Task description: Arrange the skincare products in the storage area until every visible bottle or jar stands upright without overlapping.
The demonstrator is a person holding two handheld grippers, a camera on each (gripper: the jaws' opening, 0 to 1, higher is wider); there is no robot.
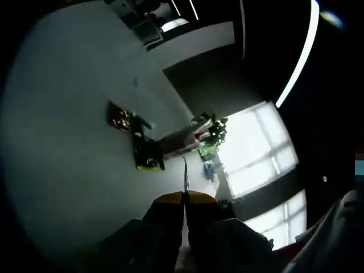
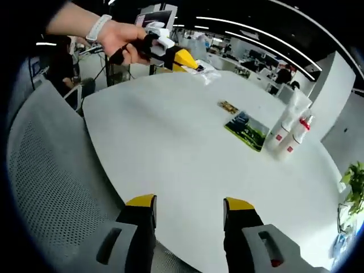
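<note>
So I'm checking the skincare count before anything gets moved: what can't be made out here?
- White bottles with red labels, right gripper view: too small to count; label text unreadable.
- Dark flat card, left gripper view: dim, print unclear.
- Left gripper, right gripper view: the hand covers the body.

A wide stretch of bare white table (image 2: 170, 148) lies open ahead of the right gripper (image 2: 189, 206), jaws apart. Obstacles cluster at the far right: upright tubes (image 2: 293, 122) and a bottle (image 2: 300, 134) (standing close together), with a green card (image 2: 248, 130) lying flat just beside them. The left gripper (image 2: 181, 58) hovers over the far edge.
</note>
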